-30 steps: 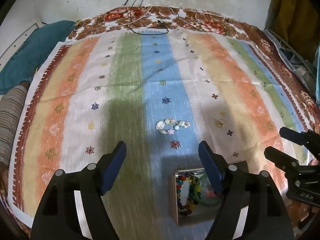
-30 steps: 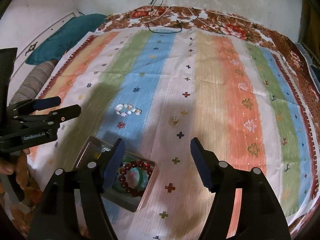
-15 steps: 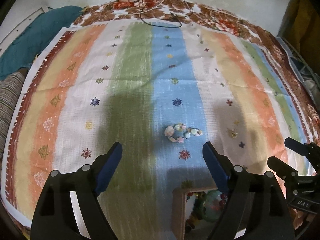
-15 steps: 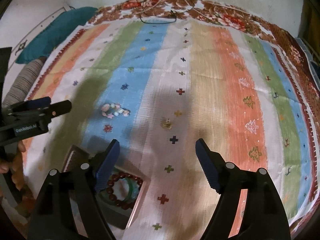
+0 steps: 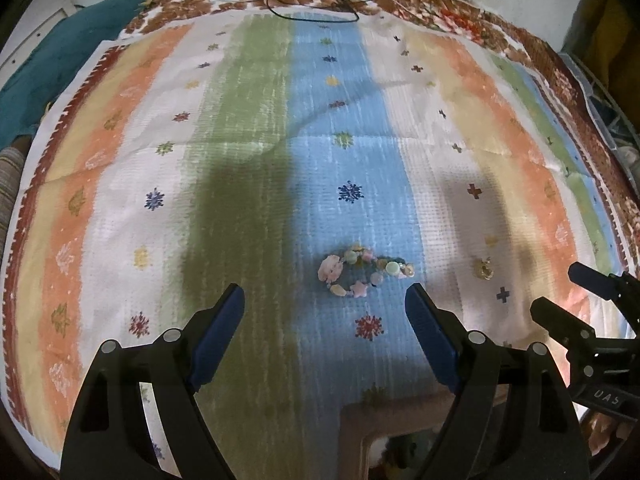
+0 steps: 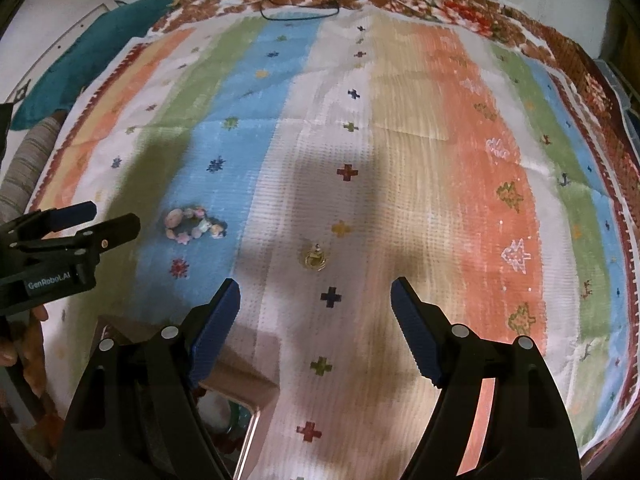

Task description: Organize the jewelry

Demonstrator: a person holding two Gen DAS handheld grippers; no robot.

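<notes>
A pastel shell-and-bead bracelet [image 5: 362,270] lies on the blue stripe of the cloth, just ahead of my open, empty left gripper [image 5: 325,312]; it also shows in the right wrist view [image 6: 194,224]. A small gold ring [image 6: 314,258] lies on the white stripe just ahead of my open, empty right gripper [image 6: 316,304]; it shows in the left wrist view [image 5: 485,269] too. A metal jewelry box [image 5: 396,412] sits near me under both grippers, its rim visible [image 6: 240,380]; its contents are mostly hidden.
A striped patterned cloth [image 5: 256,128] covers the bed. Black and white cables [image 5: 316,4] lie at the far edge. A teal pillow [image 6: 92,52] and a striped cushion [image 6: 28,160] lie at the left. Each gripper appears in the other's view [image 5: 592,320] [image 6: 60,236].
Both grippers have moved forward over the cloth, away from the box, toward the bracelet and the ring. The box has slid to the bottom edge of both views. Jaws stay open.
</notes>
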